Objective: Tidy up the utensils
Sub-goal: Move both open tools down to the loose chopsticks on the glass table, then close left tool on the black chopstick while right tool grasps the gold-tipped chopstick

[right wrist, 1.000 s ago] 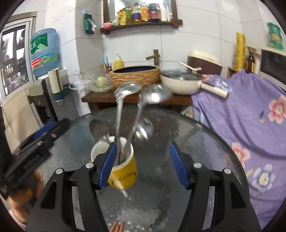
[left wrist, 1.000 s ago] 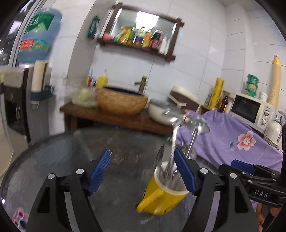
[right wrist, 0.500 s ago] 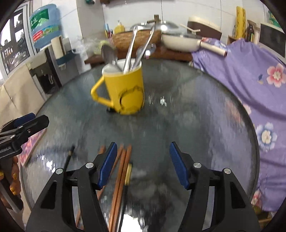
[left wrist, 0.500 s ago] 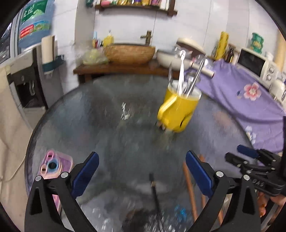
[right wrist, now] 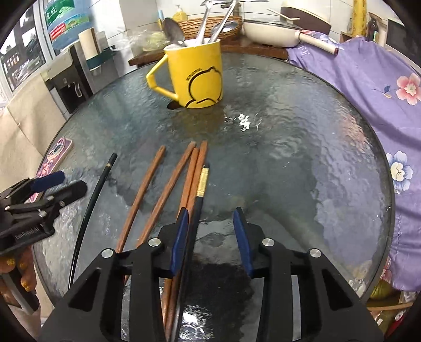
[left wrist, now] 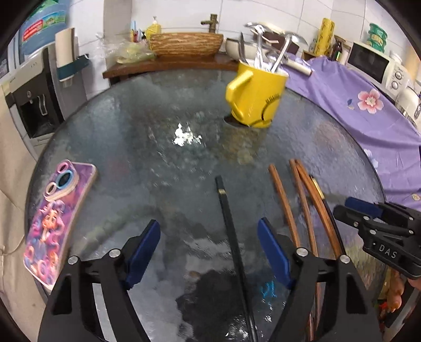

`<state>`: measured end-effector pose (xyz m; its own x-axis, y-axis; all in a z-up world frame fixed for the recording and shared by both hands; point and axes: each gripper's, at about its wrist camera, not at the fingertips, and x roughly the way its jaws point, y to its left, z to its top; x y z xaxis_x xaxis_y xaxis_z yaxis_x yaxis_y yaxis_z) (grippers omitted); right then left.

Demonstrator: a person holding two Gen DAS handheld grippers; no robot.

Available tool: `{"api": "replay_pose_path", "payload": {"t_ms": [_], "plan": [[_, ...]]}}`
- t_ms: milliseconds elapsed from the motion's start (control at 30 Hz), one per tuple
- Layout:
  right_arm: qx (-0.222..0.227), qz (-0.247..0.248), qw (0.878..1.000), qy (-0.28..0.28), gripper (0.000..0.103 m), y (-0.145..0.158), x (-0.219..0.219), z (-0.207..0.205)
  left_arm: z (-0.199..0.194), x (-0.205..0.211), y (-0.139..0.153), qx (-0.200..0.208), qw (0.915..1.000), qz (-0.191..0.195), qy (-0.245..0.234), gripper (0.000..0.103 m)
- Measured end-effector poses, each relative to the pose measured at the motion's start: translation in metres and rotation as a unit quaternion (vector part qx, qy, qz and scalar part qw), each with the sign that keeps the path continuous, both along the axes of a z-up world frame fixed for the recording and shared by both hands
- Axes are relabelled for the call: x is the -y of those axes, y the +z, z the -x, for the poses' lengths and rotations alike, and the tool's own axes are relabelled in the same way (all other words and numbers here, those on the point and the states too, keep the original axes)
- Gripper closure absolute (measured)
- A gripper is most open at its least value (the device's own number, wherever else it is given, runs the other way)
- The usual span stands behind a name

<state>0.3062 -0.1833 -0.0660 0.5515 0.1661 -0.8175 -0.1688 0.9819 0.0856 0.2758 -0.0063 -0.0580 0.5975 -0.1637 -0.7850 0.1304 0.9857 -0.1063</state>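
Observation:
A yellow mug holding several metal spoons stands upright at the far side of the round glass table. Several brown wooden chopsticks lie near the table's front, with a black gold-banded chopstick beside them and a second black chopstick to their left. My left gripper is open and empty, straddling that black chopstick. My right gripper is open and empty, just above the chopstick bundle, its left finger next to the banded chopstick.
A pink-cased phone lies at the table's left edge. A purple flowered cloth covers furniture to the right. Behind the table stand a wooden shelf with a woven basket and a white pan, a water dispenser, and a microwave.
Both grippers have pulled back from the mug toward the table's front edge and tilted down. The chopsticks and the phone have come into view below them.

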Motion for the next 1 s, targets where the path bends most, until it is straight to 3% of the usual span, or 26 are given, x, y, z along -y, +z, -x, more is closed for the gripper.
{"api": "replay_pose_path", "payload": {"t_ms": [433, 667, 833, 1000], "plan": [[-0.015, 0.002, 1.000, -0.013, 0.071, -0.006, 0.006, -0.008, -0.002, 0.010, -0.012, -0.012, 0.9998, -0.012, -0.007, 0.032], [-0.028, 0.005, 1.000, -0.004, 0.078, -0.006, -0.002, -0.022, -0.012, 0.015, -0.013, -0.020, 0.9995, -0.021, -0.015, 0.047], [-0.045, 0.006, 0.999, -0.001, 0.078, -0.005, -0.004, -0.032, -0.026, 0.016, -0.011, -0.036, 0.9988, -0.025, -0.022, 0.052], [-0.069, 0.021, 0.997, 0.016, 0.079, -0.004, -0.008, -0.044, -0.041, 0.028, -0.011, -0.051, 0.9953, -0.069, -0.046, 0.054]]}}
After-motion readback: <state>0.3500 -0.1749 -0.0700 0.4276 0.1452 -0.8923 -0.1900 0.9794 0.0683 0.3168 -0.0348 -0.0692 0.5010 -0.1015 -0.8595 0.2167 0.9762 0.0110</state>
